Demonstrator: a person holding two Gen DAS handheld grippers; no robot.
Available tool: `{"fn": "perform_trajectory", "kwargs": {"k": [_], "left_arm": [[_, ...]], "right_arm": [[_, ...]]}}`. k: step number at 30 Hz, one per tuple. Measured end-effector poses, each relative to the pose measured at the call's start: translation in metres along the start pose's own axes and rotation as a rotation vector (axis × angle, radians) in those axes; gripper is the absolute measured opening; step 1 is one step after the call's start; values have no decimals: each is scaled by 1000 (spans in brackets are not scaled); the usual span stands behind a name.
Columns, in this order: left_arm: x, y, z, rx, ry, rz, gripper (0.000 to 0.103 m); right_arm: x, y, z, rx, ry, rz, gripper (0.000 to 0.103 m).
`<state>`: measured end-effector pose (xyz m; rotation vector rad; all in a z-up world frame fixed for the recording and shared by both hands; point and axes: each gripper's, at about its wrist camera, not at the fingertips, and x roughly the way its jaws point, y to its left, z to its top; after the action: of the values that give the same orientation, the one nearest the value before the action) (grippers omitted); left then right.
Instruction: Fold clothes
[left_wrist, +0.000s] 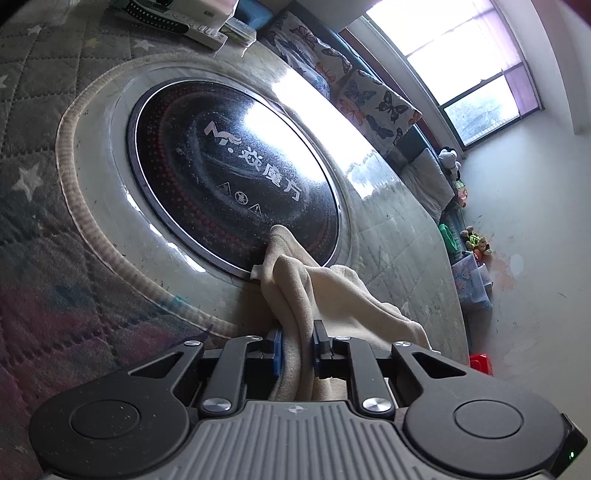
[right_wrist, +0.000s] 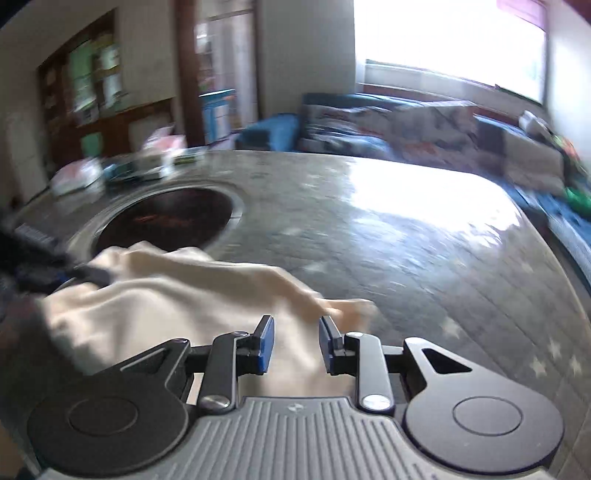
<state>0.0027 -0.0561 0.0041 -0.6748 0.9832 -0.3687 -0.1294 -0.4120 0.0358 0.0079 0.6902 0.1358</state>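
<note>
A cream cloth garment (left_wrist: 332, 295) hangs bunched from my left gripper (left_wrist: 297, 341), which is shut on it above the table near the black round hob. In the right wrist view the same cream garment (right_wrist: 166, 295) spreads across the table, and my right gripper (right_wrist: 293, 332) has cloth between its blue pads with the jaws a little apart, seemingly holding its edge. The left gripper (right_wrist: 40, 269) shows dark and blurred at the left edge of that view, at the garment's far end.
A round table under a grey quilted star cover (right_wrist: 424, 258) has a black glass hob (left_wrist: 229, 173) set in its middle. Boxes and packets (right_wrist: 147, 162) lie at its far side. A bench with butterfly cushions (left_wrist: 369, 99) and toys runs below the window.
</note>
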Motion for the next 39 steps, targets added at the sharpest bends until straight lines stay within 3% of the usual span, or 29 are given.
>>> {"fn": "perform_trajectory", "kwargs": {"k": [2,6,10,15,17,19,22,29,39], "left_arm": [[1,-2,0,6,-1,6,17],[1,-4,0,27,-1,18,17],[1,-4,1,41,0,26,17],[4,-9,0,66,-2,41,17],[6,-11,0,78,-5,48,17],[5,-15,0,96,-10,56,17],[3,-25,-1,141,-21,53,16],[7,-68,0,264,-28,-7,15],[55,-150,-23,419,28,-103,14]], "right_arm": [[13,-16,-2,63,5,-5,34],[26,-38,-6,160,18,25,34],[33,-45,-8,204,10,26,39],[36,-45,-10,221,-2,73,38],[36,-42,-10,213,1,87,31],[36,-38,-10,192,2,80,15],[27,-36,-9,190,-25,74,10],[-10,-59,-7,204,-103,-21,9],[-62,-101,-7,232,-198,-174,9]]}}
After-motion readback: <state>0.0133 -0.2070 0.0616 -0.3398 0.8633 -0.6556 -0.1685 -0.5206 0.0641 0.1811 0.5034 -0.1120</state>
